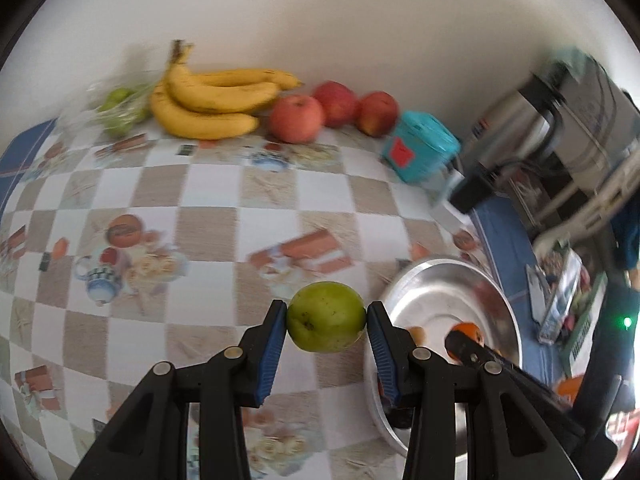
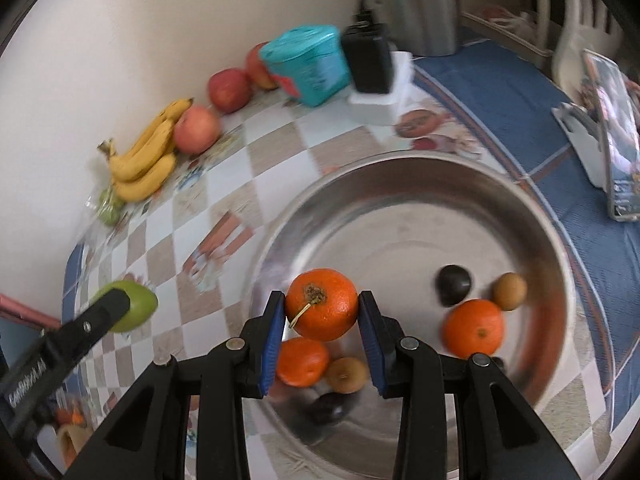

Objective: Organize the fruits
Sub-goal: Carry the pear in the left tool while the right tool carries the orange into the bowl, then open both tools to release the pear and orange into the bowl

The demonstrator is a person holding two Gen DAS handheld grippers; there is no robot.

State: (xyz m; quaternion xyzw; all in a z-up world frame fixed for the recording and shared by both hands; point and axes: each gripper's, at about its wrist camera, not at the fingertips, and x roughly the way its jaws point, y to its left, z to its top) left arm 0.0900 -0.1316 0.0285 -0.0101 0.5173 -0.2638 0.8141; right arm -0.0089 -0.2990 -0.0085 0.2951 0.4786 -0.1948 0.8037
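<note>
My left gripper point(image 1: 326, 316) is shut on a green pear point(image 1: 326, 316) and holds it above the checked tablecloth, left of the steel bowl point(image 1: 472, 276). My right gripper point(image 2: 322, 310) is shut on an orange point(image 2: 322, 308) and holds it over the steel bowl point(image 2: 400, 168). In the bowl lie two more oranges point(image 2: 474, 328), two brown kiwis point(image 2: 509, 291) and dark fruits point(image 2: 453, 284). The pear also shows in the right wrist view point(image 2: 136, 312) with the left gripper on it. Bananas point(image 1: 212, 100) and three red apples point(image 1: 296, 118) lie along the wall.
A bag of green fruit point(image 1: 118, 110) sits left of the bananas. A teal box point(image 1: 420, 150), a black power adapter point(image 2: 368, 62) on a white block and a steel kettle point(image 1: 516, 128) stand at the back right. A phone on a stand point(image 2: 616, 136) is right of the bowl.
</note>
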